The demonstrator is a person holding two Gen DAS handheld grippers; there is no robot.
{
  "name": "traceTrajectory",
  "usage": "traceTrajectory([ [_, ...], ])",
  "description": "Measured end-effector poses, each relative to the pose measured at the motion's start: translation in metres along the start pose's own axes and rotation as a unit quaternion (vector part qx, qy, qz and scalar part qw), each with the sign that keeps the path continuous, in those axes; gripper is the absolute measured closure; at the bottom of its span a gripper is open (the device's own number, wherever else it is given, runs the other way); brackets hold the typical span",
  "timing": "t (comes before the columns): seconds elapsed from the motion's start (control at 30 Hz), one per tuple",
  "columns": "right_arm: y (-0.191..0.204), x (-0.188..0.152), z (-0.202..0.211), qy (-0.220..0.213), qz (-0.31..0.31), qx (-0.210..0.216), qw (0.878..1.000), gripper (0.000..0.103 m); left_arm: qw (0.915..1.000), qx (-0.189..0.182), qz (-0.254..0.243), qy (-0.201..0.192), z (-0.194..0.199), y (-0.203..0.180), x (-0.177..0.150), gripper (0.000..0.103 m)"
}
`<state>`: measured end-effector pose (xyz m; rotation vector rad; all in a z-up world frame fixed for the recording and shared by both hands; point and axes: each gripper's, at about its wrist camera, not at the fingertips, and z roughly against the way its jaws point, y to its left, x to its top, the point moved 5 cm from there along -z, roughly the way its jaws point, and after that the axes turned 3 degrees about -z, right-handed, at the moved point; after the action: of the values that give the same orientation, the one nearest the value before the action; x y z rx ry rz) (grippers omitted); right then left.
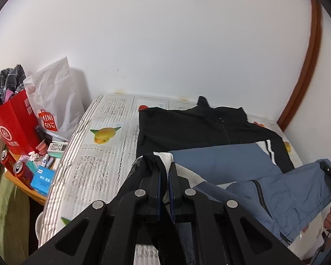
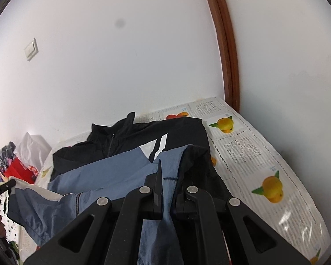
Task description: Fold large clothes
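Observation:
A large black, blue and white zip jacket (image 1: 209, 128) lies on a bed with a fruit-print cover (image 1: 94, 154). Its collar points at the far wall. My left gripper (image 1: 165, 167) is shut on the jacket's lower left hem, black and white cloth pinched between the fingers. My right gripper (image 2: 170, 170) is shut on the lower right hem (image 2: 167, 187), blue cloth between the fingers. Both hold the bottom edge lifted above the bed, the blue lower part (image 2: 112, 165) folding up toward the chest. The right gripper's tip (image 1: 328, 170) shows at the left view's right edge.
A bedside table (image 1: 22, 181) at the left holds red cans, boxes, a remote, a red bag (image 1: 15, 121) and a white Miniso bag (image 1: 53, 108). White wall runs behind the bed. A brown door frame (image 2: 227, 66) stands at the right.

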<state>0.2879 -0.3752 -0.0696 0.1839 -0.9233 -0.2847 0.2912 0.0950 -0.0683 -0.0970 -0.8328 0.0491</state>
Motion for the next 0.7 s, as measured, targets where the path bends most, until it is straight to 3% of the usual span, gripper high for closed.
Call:
traceTrajectory([
  [0.4,-0.021,-0.01,-0.078,0.036,0.001,-0.037,0.999,0.097,0.9973,0.034,0.024,0.061,-0.075,0.021,-0.009,0.096],
  [0.7,-0.036,-0.024,-0.114,0.078,0.005,-0.068,0.995,0.091,0.994,0.046,0.025,0.096,-0.097,0.023,-0.022,0.09],
])
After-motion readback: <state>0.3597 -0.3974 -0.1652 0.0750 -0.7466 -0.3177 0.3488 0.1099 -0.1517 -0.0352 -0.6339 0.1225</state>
